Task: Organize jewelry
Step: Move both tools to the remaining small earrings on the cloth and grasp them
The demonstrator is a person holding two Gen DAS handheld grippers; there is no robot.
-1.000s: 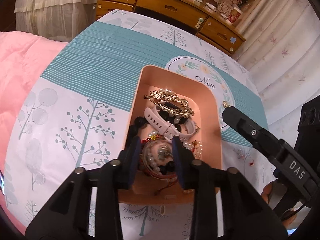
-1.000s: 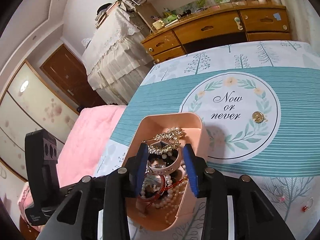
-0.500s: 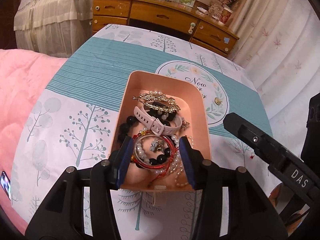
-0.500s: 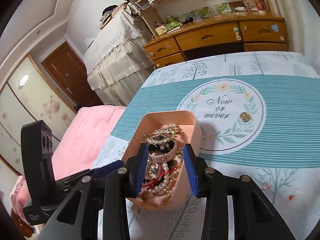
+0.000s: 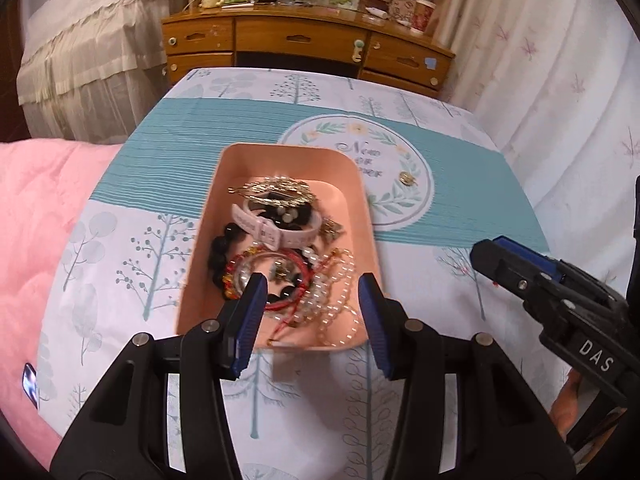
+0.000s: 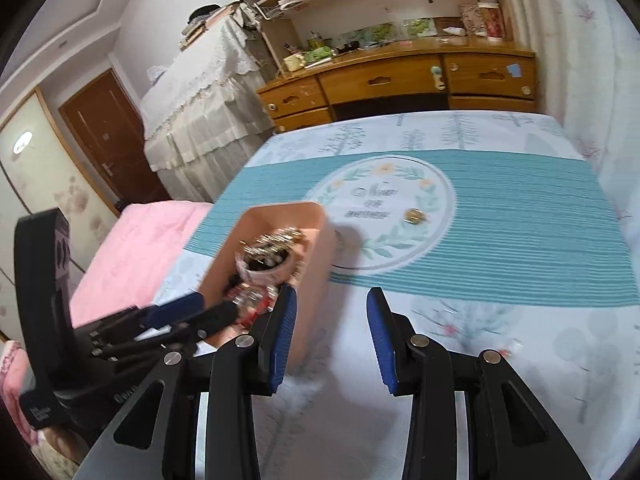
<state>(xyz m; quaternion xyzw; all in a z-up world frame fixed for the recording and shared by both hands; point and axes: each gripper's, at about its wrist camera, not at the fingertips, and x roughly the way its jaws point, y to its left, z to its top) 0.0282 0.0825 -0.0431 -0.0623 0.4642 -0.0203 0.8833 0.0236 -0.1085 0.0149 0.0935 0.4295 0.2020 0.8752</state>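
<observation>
1. The left hand-held gripper (image 5: pixel 312 312) hovers over the near end of the pink tray (image 5: pixel 224 184). Its jaws have just been opening and now stand partly apart, with nothing pressed between the pads.
2. The right hand-held gripper (image 6: pixel 332 336) hangs just right of the tray, over the printed bedspread (image 6: pixel 500 240). Its jaws are partly apart and empty.
3. The tray sits on the bed, not a desk. It holds a tangle: gold hair clip (image 5: pixel 276 192), white watch strap (image 5: pixel 276 232), black bead bracelet (image 5: pixel 218 256), red bracelet (image 5: pixel 288 280), pearl strand (image 5: pixel 340 300).
4. A gold earring (image 6: pixel 414 216) lies alone on the round "Now or never" print, well apart from the tray. Small pieces, too blurred to name, lie on the cloth nearer the right gripper.
5. Risks, as I judge them:
   - The earring is small and flat on soft fabric, so pads may pinch cloth or flick it away.
   - Pulling one piece from the tangle may drag others out.
   - The tray rests on soft bedding and could tip if a finger catches its rim.
</observation>
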